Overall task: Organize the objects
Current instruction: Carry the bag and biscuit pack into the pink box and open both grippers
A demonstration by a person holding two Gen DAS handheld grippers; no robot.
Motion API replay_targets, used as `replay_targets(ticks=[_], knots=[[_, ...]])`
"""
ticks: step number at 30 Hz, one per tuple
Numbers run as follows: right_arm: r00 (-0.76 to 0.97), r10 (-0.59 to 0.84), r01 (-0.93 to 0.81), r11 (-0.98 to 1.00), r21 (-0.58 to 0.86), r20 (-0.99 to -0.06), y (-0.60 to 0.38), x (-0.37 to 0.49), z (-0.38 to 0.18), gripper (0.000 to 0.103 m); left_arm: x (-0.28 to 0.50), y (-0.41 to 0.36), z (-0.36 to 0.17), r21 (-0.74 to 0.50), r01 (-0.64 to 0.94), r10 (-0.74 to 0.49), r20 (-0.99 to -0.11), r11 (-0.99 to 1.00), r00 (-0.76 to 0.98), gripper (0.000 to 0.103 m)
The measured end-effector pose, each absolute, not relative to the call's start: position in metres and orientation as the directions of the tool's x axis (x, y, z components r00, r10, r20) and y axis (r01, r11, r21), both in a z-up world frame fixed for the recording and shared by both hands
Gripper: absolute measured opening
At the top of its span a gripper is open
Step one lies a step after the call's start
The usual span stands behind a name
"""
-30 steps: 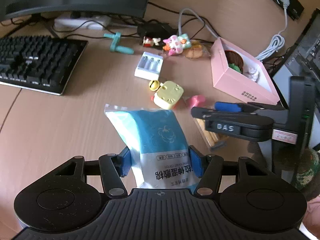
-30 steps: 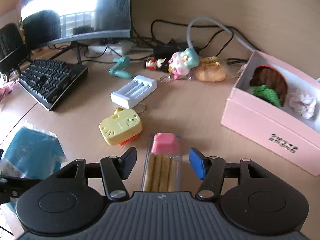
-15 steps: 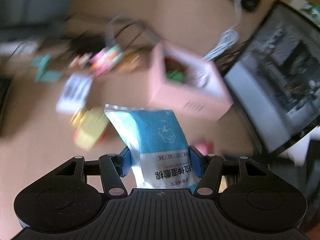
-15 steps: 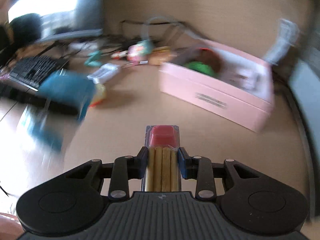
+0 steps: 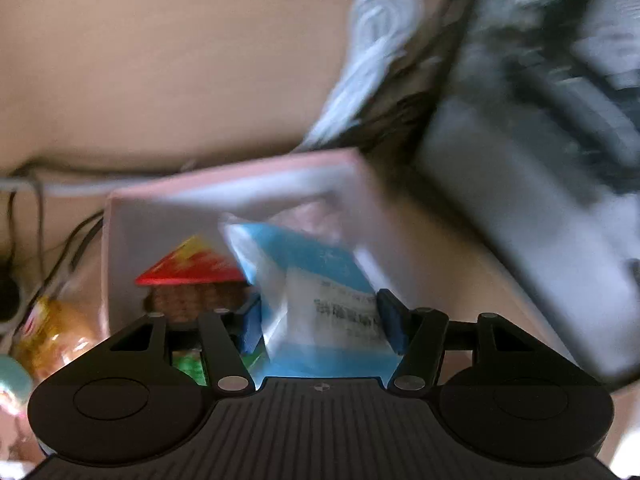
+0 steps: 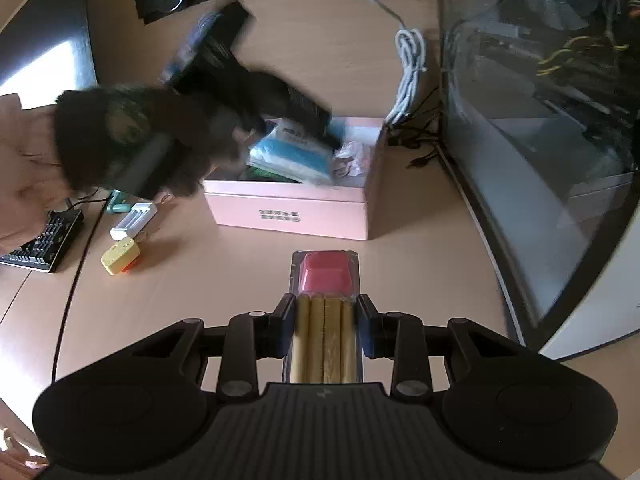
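Pale pinks and blues on a light tan desk

The box (image 6: 292,210) is soft pink with a small block of dark print on its front wall; the packet (image 5: 320,280) is sky blue and white with a white label of dark lettering. The clear pack (image 6: 325,320) shows golden-yellow sticks under a red-pink block. The left gripper (image 5: 320,320) is black with blue pads. A yellow toy (image 6: 120,257) with an orange underside, a white tray (image 6: 134,220), a black keyboard (image 6: 44,242) and a white coiled cable (image 6: 408,76) lie on the tan desk (image 6: 200,280).

Both grippers' jaws clamped (left gripper (image 5: 318,316), right gripper (image 6: 324,328)).
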State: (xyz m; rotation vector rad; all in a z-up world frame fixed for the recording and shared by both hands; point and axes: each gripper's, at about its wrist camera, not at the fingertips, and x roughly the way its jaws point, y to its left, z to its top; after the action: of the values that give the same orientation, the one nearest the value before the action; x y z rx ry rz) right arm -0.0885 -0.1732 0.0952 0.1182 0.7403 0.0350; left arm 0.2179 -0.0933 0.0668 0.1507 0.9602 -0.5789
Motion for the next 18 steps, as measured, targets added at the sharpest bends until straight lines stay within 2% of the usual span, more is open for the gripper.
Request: replay_targets(ticks=[2, 5, 7, 12, 18], knots=[[0.744, 0.062, 0.013, 0.994, 0.106, -0.665, -0.181, -0.091, 0.096, 0.031, 0.22, -0.091, 0.063, -0.088, 0.481, -0.342, -0.813, 0.872, 0.472, 0.064], [0.743, 0.052, 0.011, 0.996, 0.09, -0.667, -0.187, -0.087, 0.094, 0.031, 0.208, -0.097, 0.061, 0.036, 0.522, -0.27, -0.824, 0.852, 0.499, 0.065], [0.744, 0.052, 0.001, 0.997, 0.079, -0.667, -0.189, -0.08, 0.094, 0.031, 0.198, -0.098, 0.065, 0.06, 0.533, -0.268, -0.814, 0.844, 0.516, 0.064], [0.776, 0.069, -0.03, 0.997, 0.072, -0.627, -0.191, -0.054, 0.108, 0.031, 0.172, -0.046, 0.097, -0.127, 0.403, -0.363, -0.722, 0.907, 0.589, 0.062], [0.825, 0.065, 0.002, 0.993, 0.118, -0.561, -0.198, 0.008, 0.13, 0.031, 0.123, 0.019, 0.116, -0.237, 0.317, -0.392, -0.654, 0.919, 0.647, 0.061]])
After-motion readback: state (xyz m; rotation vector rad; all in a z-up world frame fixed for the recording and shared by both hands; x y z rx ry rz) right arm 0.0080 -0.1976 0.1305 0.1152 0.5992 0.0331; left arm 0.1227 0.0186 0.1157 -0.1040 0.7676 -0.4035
